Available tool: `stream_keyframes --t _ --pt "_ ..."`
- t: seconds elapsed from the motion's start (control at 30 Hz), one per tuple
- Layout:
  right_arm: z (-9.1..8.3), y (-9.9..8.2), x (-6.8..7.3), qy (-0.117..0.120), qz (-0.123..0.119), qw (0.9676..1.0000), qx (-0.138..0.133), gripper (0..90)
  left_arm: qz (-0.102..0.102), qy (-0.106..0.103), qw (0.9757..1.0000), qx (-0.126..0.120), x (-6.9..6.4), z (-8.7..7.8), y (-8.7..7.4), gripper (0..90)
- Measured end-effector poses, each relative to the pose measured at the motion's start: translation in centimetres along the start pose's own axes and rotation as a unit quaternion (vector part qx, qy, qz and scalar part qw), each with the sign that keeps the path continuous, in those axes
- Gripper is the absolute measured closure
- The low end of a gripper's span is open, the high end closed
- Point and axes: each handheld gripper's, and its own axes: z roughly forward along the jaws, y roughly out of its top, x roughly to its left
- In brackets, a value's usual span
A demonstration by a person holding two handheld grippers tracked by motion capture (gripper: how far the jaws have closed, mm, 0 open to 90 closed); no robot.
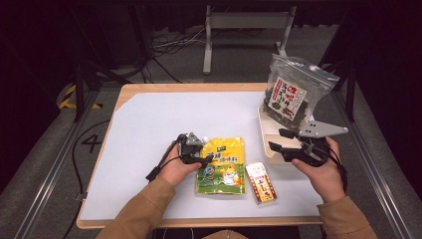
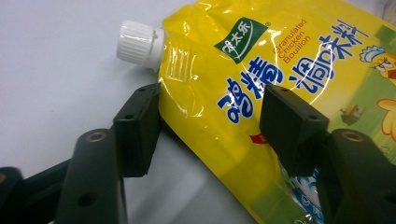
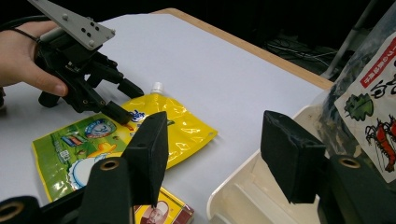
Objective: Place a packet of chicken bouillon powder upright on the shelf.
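- The left hand-held gripper (image 1: 206,158) sits low over the desk (image 1: 149,119), its jaws astride the upper left corner of the yellow pouch (image 1: 222,167) — one pad on the printed face, the other at the pouch's edge. The jaws stand partly open; whether the pads actually press on the pouch I cannot tell.
- That yellow pouch lies flat on the desk in front of the person, white screw cap (image 2: 138,43) at its top corner, just beyond the jaws.
- Just right of the pouch lies a small red-and-gold box (image 1: 261,182), near the desk's front edge.
- Further right, a cream tray (image 1: 265,130) sits at the desk's right side, and a clear bag of dark dried food (image 1: 291,93) with a red-and-white label stands in it, leaning back.
- The right hand-held gripper (image 1: 282,140) hovers at the tray's near rim — jaws wide apart, nothing between them, the bag just beyond.
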Motion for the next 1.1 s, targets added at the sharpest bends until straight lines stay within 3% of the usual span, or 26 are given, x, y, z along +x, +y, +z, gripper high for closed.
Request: stream_keyframes --t 0.17,0.2,0.27,0.8,0.97,1.1 --pt "0.1 -0.1 0.0 0.001 0.000 1.0000 0.002 42.7 0.009 0.019 0.9998 -0.003 -0.5 0.0 0.0 54.3" --pt "0.1 -0.1 0.0 0.001 0.000 1.0000 0.002 42.8 0.014 0.006 0.9999 -0.006 -0.6 0.0 0.0 64.7" --pt "0.1 -0.2 0.0 0.001 -0.001 1.0000 0.003 42.9 0.026 0.010 0.9996 -0.007 -1.1 0.1 0.0 72.3" --pt "-0.2 -0.2 0.0 0.004 -0.001 1.0000 0.002 47.0 0.025 -0.023 0.9992 -0.020 -1.4 -0.1 0.5 84.9" --pt "-0.1 -0.2 0.0 0.007 -0.002 1.0000 0.004 49.4 0.033 -0.033 0.9981 -0.041 -1.6 -1.4 1.1 86.2" --pt "-0.2 -0.1 0.1 0.010 -0.002 0.9999 0.003 50.5 0.027 -0.046 0.9965 -0.063 -1.5 -2.5 1.6 86.6"
